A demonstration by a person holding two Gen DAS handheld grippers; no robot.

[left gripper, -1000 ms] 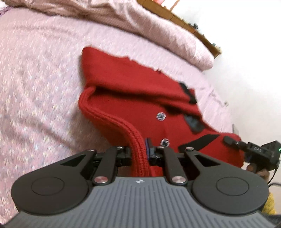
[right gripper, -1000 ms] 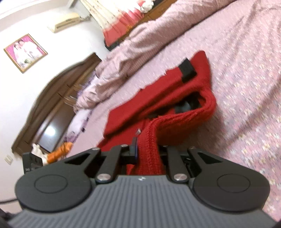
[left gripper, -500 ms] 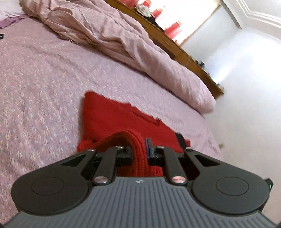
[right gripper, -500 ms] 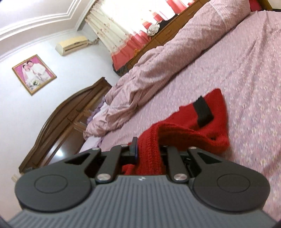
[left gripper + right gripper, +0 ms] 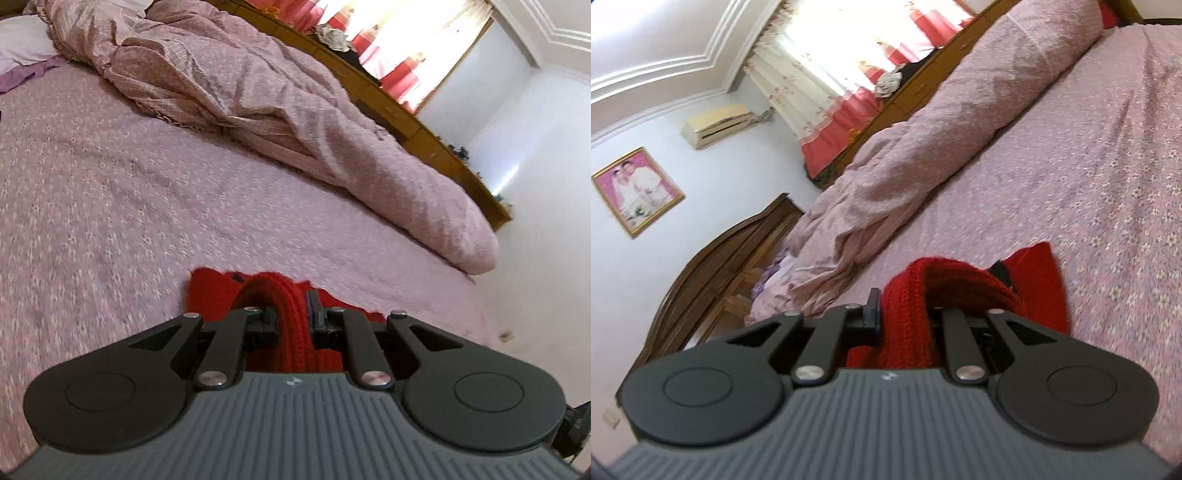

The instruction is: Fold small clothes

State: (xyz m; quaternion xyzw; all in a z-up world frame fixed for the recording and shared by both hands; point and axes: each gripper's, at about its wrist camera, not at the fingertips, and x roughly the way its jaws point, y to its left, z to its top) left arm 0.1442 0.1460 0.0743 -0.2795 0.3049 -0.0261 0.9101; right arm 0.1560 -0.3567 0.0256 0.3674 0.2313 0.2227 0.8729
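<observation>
Big bed (image 5: 110, 206) with a pink floral sheet, rumpled pink duvet (image 5: 280, 107) bunched along its far edge. Behind that a long wooden dresser (image 5: 436, 140), red and white curtains (image 5: 827, 85) glowing bright, an air conditioner (image 5: 716, 124), framed photo (image 5: 637, 190), dark wooden headboard (image 5: 716, 273).

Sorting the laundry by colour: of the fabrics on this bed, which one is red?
The knitted sweater, pinched in the left tool and right tool; the bedsheet and rumpled duvet are pale pink.
</observation>
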